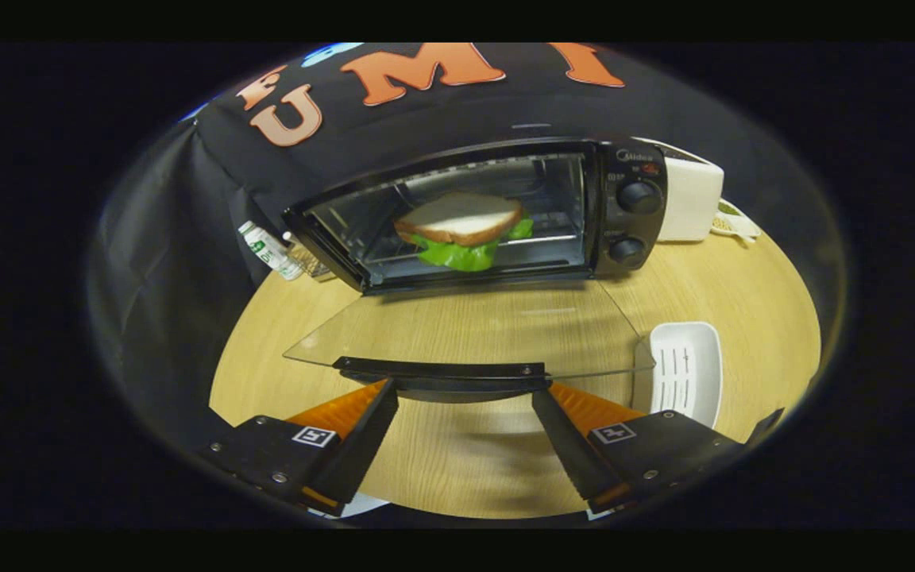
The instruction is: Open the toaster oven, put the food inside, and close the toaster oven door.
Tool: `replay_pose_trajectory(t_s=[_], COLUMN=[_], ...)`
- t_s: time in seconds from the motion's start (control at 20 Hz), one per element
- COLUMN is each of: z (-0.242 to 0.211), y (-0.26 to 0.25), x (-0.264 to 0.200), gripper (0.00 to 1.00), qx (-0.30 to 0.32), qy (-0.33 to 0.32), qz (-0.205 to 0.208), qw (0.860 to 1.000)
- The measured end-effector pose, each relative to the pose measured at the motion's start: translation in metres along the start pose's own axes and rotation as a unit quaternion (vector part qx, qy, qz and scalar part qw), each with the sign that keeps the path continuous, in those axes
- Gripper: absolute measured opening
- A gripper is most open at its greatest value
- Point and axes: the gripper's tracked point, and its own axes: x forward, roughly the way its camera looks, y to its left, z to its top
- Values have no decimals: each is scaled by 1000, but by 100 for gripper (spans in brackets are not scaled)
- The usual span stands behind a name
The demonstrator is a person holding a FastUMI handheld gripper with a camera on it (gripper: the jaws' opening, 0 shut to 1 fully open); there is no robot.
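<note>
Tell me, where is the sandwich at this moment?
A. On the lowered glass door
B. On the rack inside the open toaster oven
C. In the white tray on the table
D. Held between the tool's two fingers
B. The sandwich sits on the rack inside the toaster oven, whose glass door is folded down; the tool is open, its fingers spread either side of the door handle and holding nothing.

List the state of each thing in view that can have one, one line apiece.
toaster oven: open, cavity exposed.
glass door: swung down flat, handle toward the fingers.
sandwich: inside the oven on the rack.
gripper: open, fingers spread just under the handle's two ends, gripping nothing.
white tray: on the table beside the door, holding nothing I can see.
</note>
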Motion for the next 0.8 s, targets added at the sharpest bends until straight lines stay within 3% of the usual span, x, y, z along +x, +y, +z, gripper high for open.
replay_pose_trajectory(t_s=[0.25,0.45,0.8], z=[29,79,141], y=[2,10,10], x=[-11,-16,-5], gripper=[100,100,100], qx=[5,17,-22], qy=[-28,-72,-112], qz=[18,33,8], qw=[999,997,993])
